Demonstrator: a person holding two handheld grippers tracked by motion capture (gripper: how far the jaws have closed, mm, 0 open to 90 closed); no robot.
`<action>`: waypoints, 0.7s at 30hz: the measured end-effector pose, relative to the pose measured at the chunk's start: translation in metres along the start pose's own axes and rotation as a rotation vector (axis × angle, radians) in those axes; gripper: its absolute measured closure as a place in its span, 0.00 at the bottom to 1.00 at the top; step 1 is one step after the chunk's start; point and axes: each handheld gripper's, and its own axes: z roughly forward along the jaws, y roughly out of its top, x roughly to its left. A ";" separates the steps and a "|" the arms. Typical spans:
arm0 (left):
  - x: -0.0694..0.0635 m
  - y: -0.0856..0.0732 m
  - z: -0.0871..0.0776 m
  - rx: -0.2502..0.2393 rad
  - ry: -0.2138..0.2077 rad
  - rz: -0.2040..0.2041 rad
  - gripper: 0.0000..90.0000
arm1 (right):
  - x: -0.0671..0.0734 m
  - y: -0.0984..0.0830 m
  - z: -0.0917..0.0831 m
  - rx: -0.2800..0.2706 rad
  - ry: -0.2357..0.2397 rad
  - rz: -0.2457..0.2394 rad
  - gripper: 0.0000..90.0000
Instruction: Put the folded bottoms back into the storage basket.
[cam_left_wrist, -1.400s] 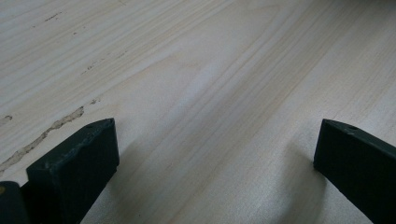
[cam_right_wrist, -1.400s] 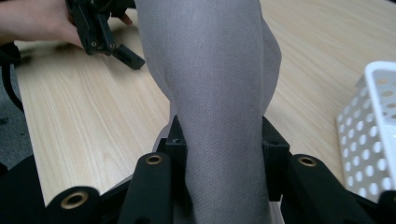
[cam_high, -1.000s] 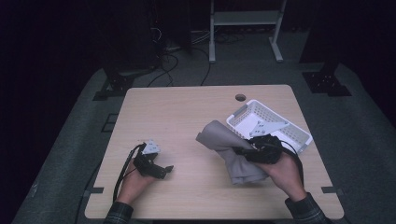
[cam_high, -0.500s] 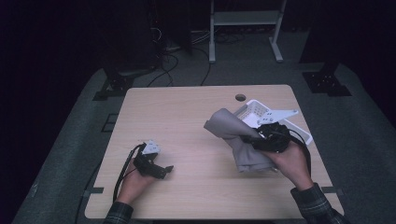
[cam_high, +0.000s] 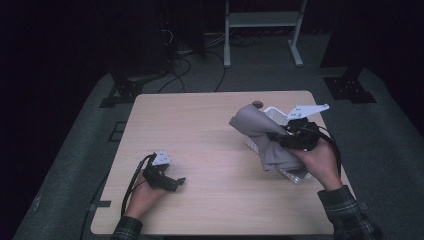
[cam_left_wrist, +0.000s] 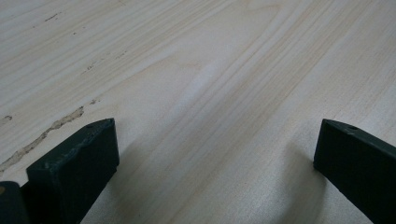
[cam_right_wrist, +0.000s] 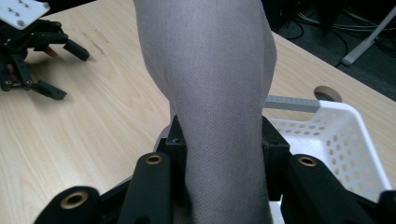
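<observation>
A: High view?
B: Right gripper clamps the grey cloth, lifted over the white basket near the bench's right edge. Left gripper rests near the front-left corner.

A: Left gripper view?
B: Jaws spread wide over bare wood, holding nothing.

A: Right gripper view?
B: Jaws pinch the cloth; basket just beside.

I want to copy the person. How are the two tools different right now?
The right tool is shut on the grey cloth, lifted over the white basket; the left tool is open and holds nothing. The left sits low on the table. Both are black, each held in one hand.
</observation>
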 end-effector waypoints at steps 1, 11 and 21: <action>0.000 0.000 0.000 0.000 0.000 0.000 0.00 | -0.002 0.001 -0.001 0.004 -0.004 -0.003 0.71; 0.000 0.000 0.000 0.001 0.000 0.000 0.00 | -0.021 0.004 0.002 0.015 -0.041 -0.010 0.71; 0.000 0.000 0.000 -0.001 -0.001 -0.003 0.00 | -0.049 -0.006 0.019 0.051 -0.072 -0.006 0.71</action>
